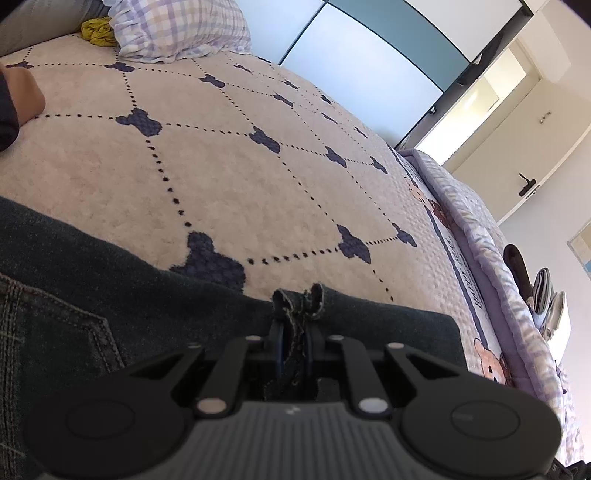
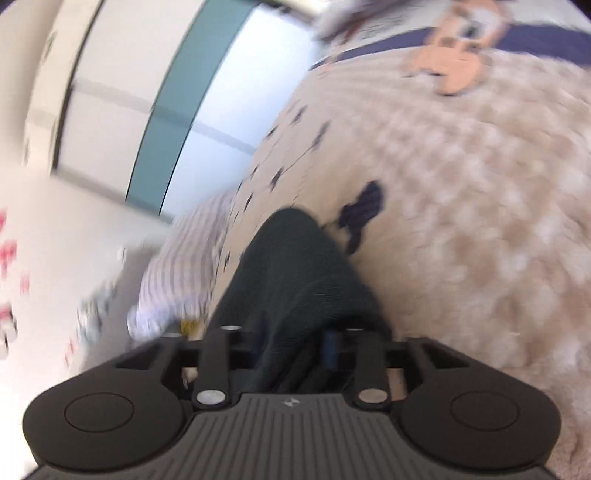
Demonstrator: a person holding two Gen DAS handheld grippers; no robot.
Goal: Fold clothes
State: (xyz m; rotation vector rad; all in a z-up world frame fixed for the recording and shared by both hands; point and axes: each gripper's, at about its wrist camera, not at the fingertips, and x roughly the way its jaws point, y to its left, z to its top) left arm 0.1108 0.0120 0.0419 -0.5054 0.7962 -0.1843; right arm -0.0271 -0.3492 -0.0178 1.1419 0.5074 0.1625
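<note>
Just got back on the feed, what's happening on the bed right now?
A person is folding dark jeans on the beige blanket with a pair of tongs in each hand. The left tongs are shut on a frayed denim edge. The right tongs have a bunched fold of the jeans between them; that view is blurred. A plaid pillow lies at the far end.

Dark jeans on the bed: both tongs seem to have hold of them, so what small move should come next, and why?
Probably carry the right tongs toward the left tongs. Both pinch the dark jeans, which lie spread on the blanket, not yet doubled over.
</note>
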